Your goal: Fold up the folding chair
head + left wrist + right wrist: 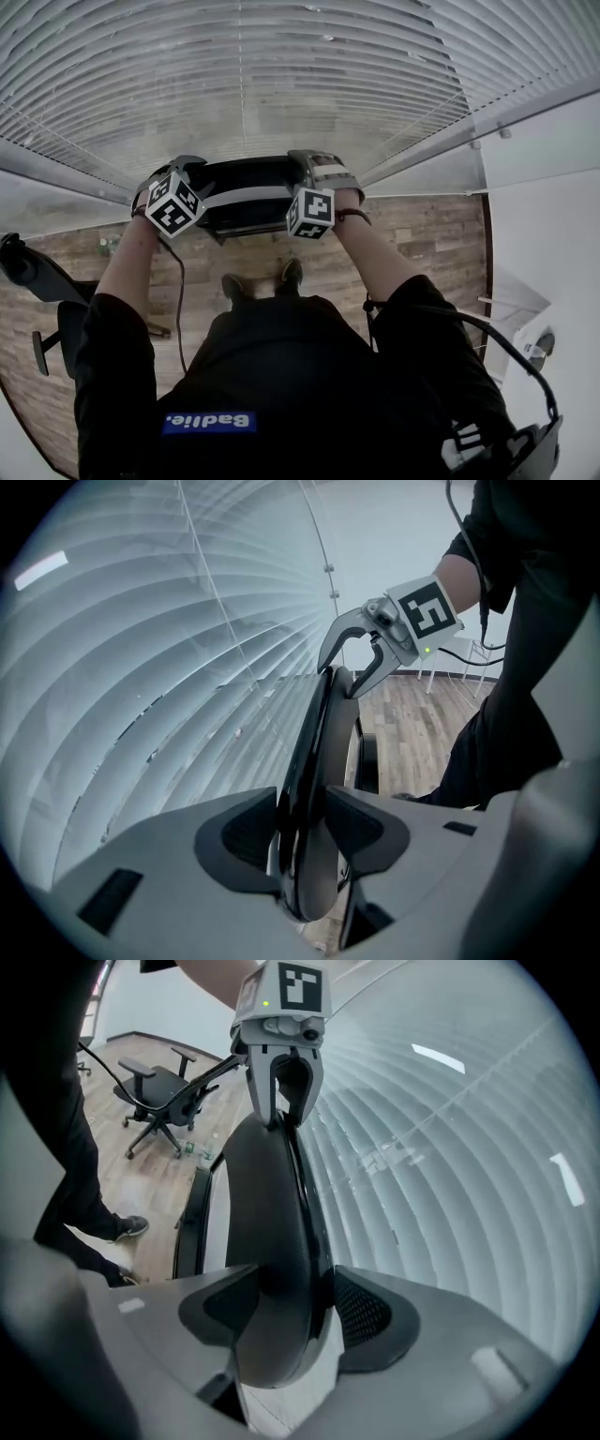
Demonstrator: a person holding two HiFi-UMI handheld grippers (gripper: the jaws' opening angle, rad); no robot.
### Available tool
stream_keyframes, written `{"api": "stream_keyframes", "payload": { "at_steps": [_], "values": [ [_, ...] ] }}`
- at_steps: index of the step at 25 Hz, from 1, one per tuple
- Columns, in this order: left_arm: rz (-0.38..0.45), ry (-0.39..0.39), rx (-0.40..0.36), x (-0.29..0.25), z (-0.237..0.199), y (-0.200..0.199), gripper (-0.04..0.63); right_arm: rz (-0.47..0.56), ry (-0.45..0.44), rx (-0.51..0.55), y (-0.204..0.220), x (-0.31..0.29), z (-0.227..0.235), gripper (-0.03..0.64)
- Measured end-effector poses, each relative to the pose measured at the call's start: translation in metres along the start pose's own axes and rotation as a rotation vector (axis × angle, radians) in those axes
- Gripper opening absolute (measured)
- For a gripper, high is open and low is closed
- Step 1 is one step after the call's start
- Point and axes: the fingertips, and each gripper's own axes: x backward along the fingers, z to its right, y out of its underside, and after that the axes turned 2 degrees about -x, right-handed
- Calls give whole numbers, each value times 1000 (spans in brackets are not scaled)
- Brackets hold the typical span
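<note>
The black folding chair (248,197) stands upright between me and the window blinds. Both grippers straddle the top edge of its backrest from above. My left gripper (190,169) holds the left end; in the left gripper view its pads (234,832) press on the thin back (314,761) from both sides. My right gripper (319,167) is at the right end. In the right gripper view the back (267,1204) fills the space between its jaws (286,1312), with a thin gap at the window-side pad (361,1312). Each gripper shows in the other's view, left (284,1110) and right (352,672).
Slatted window blinds (281,84) run right behind the chair. A black office chair (159,1091) stands on the wood floor to my left, also the dark shape (37,277) in the head view. My shoes (262,279) are just behind the folding chair. A white wall (553,206) is at the right.
</note>
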Motion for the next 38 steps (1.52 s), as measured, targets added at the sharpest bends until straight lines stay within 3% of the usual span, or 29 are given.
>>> {"api": "stream_keyframes", "payload": {
  "at_steps": [5, 11, 21, 25, 28, 32, 38],
  "values": [
    [-8, -6, -24, -5, -5, -2, 160, -27, 49, 35, 2, -4, 5, 229],
    [-14, -67, -52, -2, -6, -1, 160, -54, 102, 30, 1, -6, 6, 225],
    [-5, -165, -126, 24, -16, -9, 160, -39, 93, 30, 0, -3, 6, 225],
    [26, -216, -60, 45, -21, -13, 160, -30, 95, 21, -2, -1, 6, 227],
    [36, -213, 9, 52, -10, -14, 160, 11, 135, -5, -5, 12, 14, 216],
    [44, -198, 141, 48, 11, -14, 160, 43, 104, -45, 1, 18, 7, 216],
    [65, -226, 255, 53, 39, -30, 160, 88, 96, -81, 14, 22, 1, 216]
  ]
}}
